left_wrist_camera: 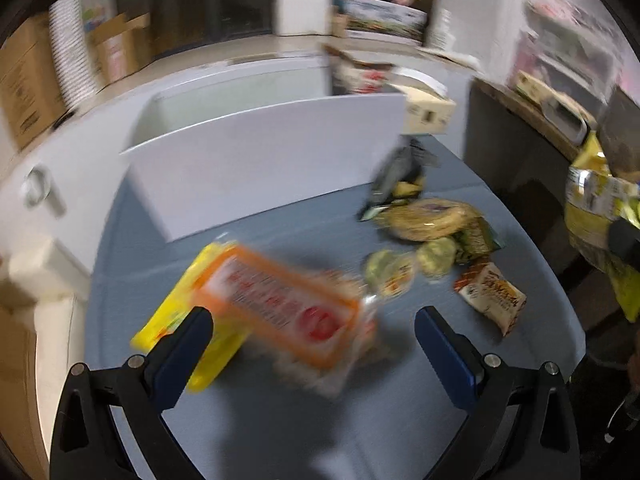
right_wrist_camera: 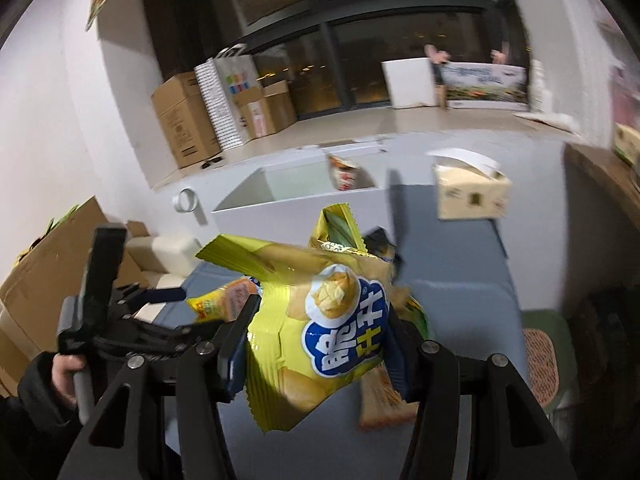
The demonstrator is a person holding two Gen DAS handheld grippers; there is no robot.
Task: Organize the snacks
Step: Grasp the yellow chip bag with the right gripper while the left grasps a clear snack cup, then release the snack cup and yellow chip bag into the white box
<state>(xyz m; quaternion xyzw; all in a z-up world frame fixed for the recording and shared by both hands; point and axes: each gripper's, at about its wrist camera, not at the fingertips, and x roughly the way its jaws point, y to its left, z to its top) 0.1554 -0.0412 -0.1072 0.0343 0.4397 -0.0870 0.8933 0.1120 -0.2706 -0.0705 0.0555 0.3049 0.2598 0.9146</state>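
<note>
L gripper [left_wrist_camera: 314,322] hangs wide open, empty, over the orange pack [left_wrist_camera: 288,308] on the counter [left_wrist_camera: 280,432], R gripper [right_wrist_camera: 320,344] clamped on the yellow chip bag [right_wrist_camera: 316,320] w/ white bin [right_wrist_camera: 296,194] ahead: best lift clear, drop inside; only R view shows a snack already binned

The room had white walls [right_wrist_camera: 60,112] and a pale floor [right_wrist_camera: 360,124]. Across the far side, from about eleven to one o'clock, ran dark windows [right_wrist_camera: 360,60] in black frames, showing night outside with a few small lights. At ten o'clock, cardboard boxes [right_wrist_camera: 184,124] stood against the wall beside a tall stack of white sheets [right_wrist_camera: 218,104]. A white panel [right_wrist_camera: 410,82] leaned at the glass near one o'clock. At three o'clock stood a wooden shelf [left_wrist_camera: 532,112].
</note>
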